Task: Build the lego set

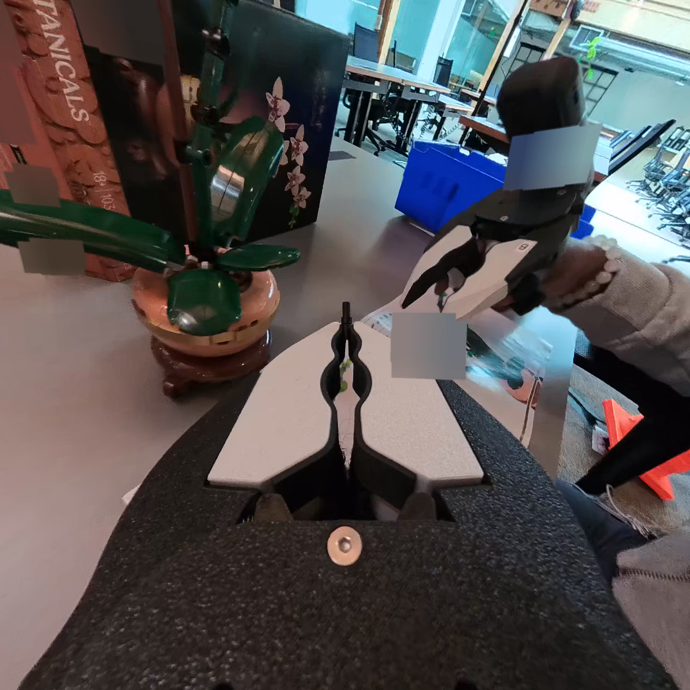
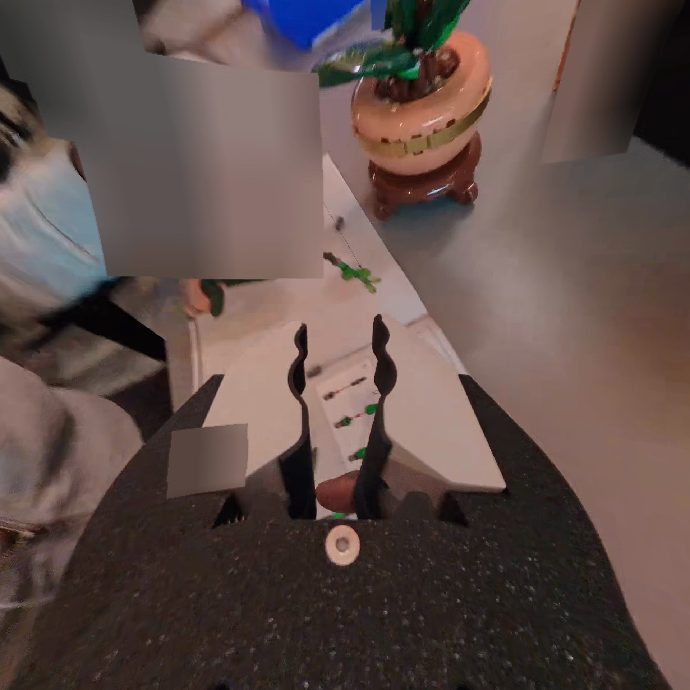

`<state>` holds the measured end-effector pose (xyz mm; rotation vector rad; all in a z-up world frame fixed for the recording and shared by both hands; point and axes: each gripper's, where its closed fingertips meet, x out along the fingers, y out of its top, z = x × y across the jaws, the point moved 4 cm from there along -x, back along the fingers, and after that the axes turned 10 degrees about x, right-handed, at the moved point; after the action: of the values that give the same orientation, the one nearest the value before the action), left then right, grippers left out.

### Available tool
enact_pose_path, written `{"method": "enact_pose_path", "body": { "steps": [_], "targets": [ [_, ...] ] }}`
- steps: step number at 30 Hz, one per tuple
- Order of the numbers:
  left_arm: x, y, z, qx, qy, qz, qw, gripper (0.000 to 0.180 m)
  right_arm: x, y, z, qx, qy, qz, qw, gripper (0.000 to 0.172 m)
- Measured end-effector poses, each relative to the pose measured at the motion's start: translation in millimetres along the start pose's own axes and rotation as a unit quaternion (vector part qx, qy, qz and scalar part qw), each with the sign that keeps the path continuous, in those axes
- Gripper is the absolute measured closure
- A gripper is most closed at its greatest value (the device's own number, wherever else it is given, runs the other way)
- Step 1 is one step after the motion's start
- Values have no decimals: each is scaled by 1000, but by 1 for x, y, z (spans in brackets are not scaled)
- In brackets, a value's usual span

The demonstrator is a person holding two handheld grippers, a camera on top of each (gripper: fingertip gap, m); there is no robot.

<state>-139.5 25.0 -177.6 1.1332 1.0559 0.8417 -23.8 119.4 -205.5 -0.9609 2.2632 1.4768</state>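
I am clenching my left tool (image 1: 346, 328) on a thin black stem (image 1: 346, 315), just right of the pot (image 1: 209, 317). My right tool (image 2: 339, 328) is hanging released over the booklet (image 2: 373, 298) (nothing between its pads).

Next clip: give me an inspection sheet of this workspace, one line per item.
Surface: grey table, matte.
Things: brick-built plant in a pink pot on a brown base; open instruction booklet.
Clutter: two printed boxes behind the plant; blue bin; orange object on the floor.
Grippers: left gripper shut on a thin black pin that sticks out past its tips; right gripper open above the booklet, nothing between its fingers.
Cables: nothing seen.
Surroundings: office with desks and chairs; a person's sleeve.
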Motion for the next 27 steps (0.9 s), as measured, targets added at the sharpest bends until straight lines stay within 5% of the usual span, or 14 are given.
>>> {"method": "enact_pose_path", "body": {
  "steps": [5, 12, 16, 19, 23, 27],
  "targets": [
    [-20, -3, -15, 41, 38, -29, 998, 180, 21, 3, -11, -139, -18, -102, 985, 147],
    [-31, -13, -33, -5, 55, -15, 998, 180, 96, 11, -52, -211, 11, -128, 969, 140],
    [-35, -10, -33, 1, 56, -4, 998, 180, 119, 11, -46, -191, 32, -152, 969, 150],
    [-35, -7, -31, 1, 47, 3, 999, 180, 119, 10, -43, -201, 57, -151, 966, 167],
    [-31, -9, -26, 10, 33, -1, 999, 180, 115, 8, -44, -234, 72, -126, 961, 167],
    [-25, -9, -17, 34, 19, -8, 999, 180, 90, 25, -57, -163, 155, -7, 974, 168]
  ]
}}
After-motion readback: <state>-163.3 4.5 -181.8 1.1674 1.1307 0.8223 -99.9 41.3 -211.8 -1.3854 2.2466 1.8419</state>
